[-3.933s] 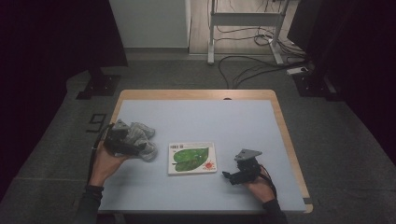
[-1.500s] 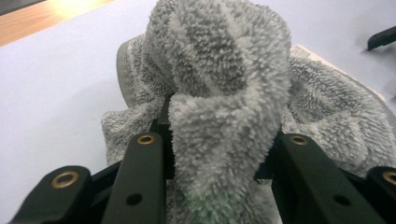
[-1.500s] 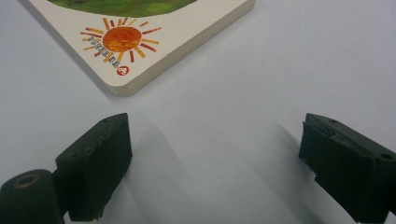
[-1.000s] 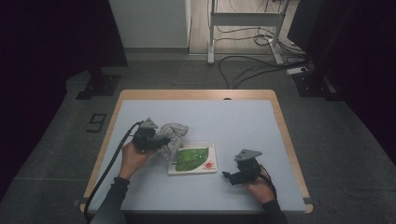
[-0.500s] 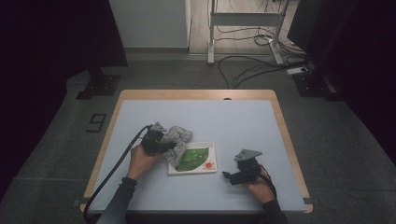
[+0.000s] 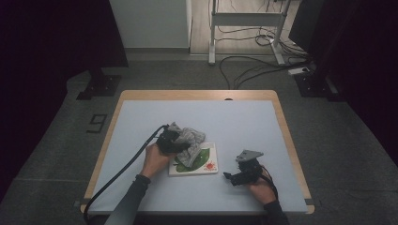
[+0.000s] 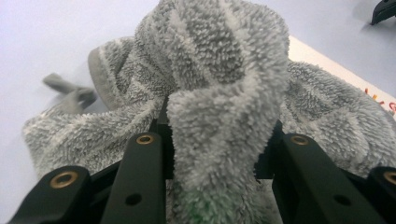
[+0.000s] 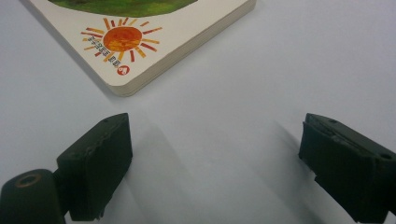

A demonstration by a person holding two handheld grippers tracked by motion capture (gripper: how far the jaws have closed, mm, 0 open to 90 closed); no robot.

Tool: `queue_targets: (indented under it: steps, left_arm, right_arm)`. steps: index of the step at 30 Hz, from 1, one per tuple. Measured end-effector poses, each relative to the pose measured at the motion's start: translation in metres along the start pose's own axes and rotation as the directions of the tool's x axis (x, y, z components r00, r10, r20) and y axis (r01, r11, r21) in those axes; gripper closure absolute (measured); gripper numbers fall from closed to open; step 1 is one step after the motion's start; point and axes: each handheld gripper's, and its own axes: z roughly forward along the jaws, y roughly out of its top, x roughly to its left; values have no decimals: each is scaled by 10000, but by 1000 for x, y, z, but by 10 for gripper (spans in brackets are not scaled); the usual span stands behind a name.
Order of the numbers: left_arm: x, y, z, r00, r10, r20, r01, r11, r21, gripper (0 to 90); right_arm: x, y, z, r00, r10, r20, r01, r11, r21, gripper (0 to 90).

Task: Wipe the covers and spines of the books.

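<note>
Grey terry towel [image 6: 188,144], bunched into a loose heap, draped partly over the left edge of the picture book [image 6: 202,161] and partly on the desk [image 6: 234,119]. Soft and limp, light by the look of it, sure to sag and trail wherever unsupported; grippy pile, so little risk of slipping, none of breakage. Best taken at a thick fold rather than a thin hem (a single layer would likely pull free and leave the rest dragging). Gathered fold of it [image 7: 219,116] clamped between the jaws of the left tongs [image 6: 168,140], jaws narrowed on the cloth, the remainder spilling out on both sides, with a small loop tag lying on the desk beyond. Book flat beneath, stiff board cover with a green leaf and an orange sun [image 8: 122,39] at its corner. Right tongs [image 6: 238,176] resting low on the desk just beside that corner, jaws spread wide with nothing between them but bare pale-blue surface. Probably a wipe across the cover in hand, judging by the cloth's place over it.
</note>
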Motion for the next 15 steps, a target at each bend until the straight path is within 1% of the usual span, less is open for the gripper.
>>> queue_targets:
  steps: [7,12,15]
  left_arm:
    - [-9,12,15,9994,64,327,-62,10000,-61,646]
    - [-17,22,24,9987,305,420,-305,9995,0,646]
    - [-22,27,30,9980,366,517,-366,9993,-22,646]
  right_arm:
    - [0,0,0,10000,-8,-20,8,10000,5,91]
    - [0,0,0,10000,-7,-22,7,10000,9,90]
    - [0,0,0,10000,-8,-20,8,10000,10,90]
